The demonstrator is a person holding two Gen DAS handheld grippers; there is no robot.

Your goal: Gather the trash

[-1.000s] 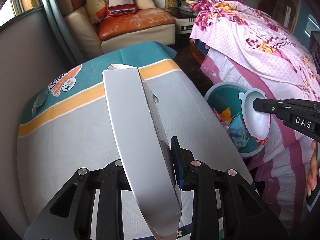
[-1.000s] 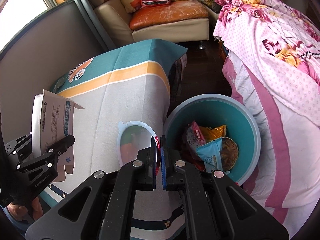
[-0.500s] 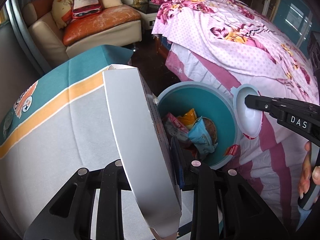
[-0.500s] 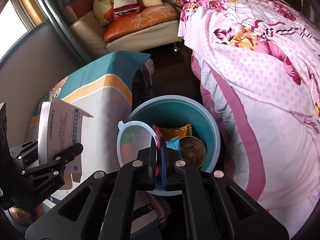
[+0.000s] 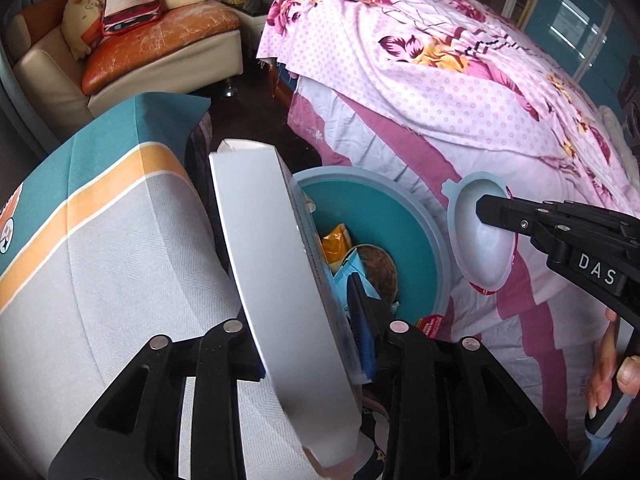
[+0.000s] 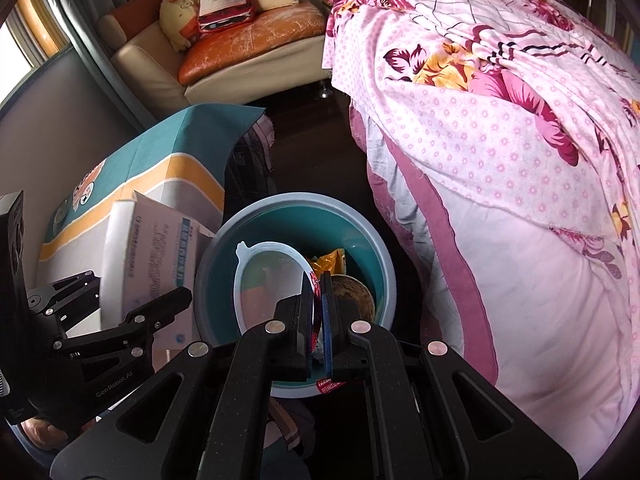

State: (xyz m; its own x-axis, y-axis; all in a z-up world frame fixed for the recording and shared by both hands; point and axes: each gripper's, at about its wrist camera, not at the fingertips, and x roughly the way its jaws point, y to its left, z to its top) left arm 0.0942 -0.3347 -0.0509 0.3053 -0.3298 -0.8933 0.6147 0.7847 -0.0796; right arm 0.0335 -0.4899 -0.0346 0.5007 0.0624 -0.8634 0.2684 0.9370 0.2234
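Note:
My left gripper point(image 5: 316, 340) is shut on a flattened white cardboard box point(image 5: 276, 280) and holds it upright at the left rim of a teal trash bin point(image 5: 416, 216). The box also shows in the right wrist view point(image 6: 152, 264). My right gripper point(image 6: 318, 320) is shut on the rim of a clear round plastic lid point(image 6: 268, 284), held over the bin point(image 6: 372, 248). The lid also shows in the left wrist view point(image 5: 480, 240), at the bin's right rim. The bin holds snack wrappers point(image 5: 336, 244) and a round brown tin point(image 5: 376, 268).
A table with a teal, orange and grey cloth point(image 5: 100, 240) stands left of the bin. A bed with a pink floral cover point(image 6: 500, 140) is on the right. A cream sofa with an orange cushion point(image 6: 248, 36) stands at the back. Dark floor lies between.
Both grippers have swung right from over the table to the bin. The box now stands at the bin's left rim and the lid hangs over the bin's opening.

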